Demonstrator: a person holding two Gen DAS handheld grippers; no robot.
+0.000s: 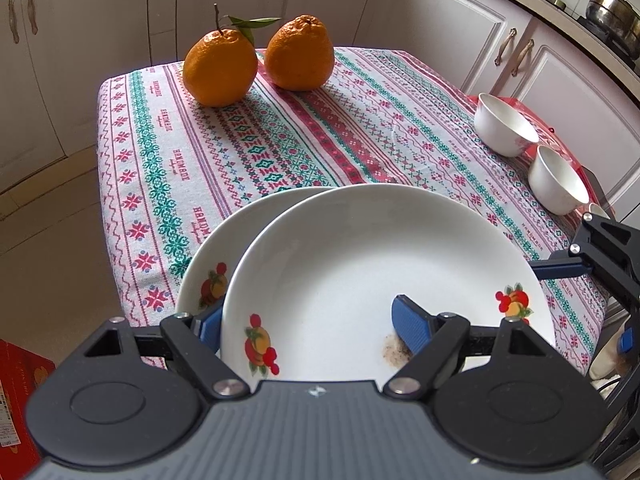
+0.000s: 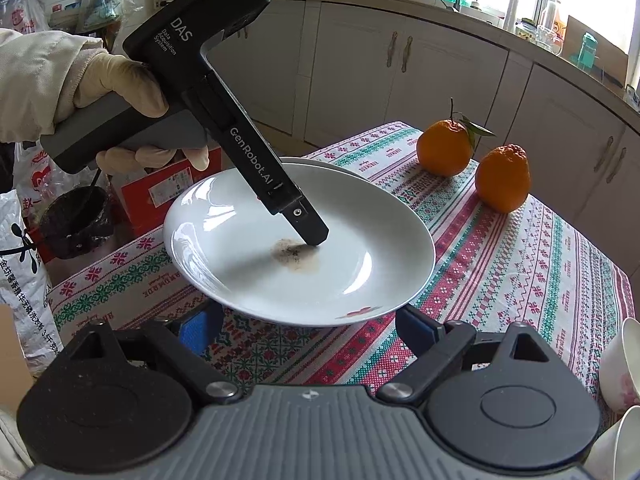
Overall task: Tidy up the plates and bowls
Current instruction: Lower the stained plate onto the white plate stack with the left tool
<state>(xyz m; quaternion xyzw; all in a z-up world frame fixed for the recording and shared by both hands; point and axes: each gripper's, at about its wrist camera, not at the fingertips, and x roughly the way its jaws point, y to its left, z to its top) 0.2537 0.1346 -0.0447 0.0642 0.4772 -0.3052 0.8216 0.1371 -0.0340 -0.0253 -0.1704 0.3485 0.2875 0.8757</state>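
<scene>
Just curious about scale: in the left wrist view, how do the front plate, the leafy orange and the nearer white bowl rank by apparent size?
1. Front plate, by far the largest, though nearest the camera.
2. Leafy orange.
3. Nearer white bowl, close to the orange; fisheye edge distortion makes this order unsure.

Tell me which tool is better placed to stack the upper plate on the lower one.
Left. The left tool grips the upper plate by its rim, over the lower plate; the right tool is open, empty.

tabletop (image 1: 360,128): covered by a patterned cloth with red, green and white bands | far end: two oranges (image 1: 220,68) (image 1: 299,54) side by side, one with stem and leaves | right edge: two white bowls (image 1: 505,124) (image 1: 558,181) near each other | near end: lower white plate (image 1: 208,264) lying on the cloth
</scene>
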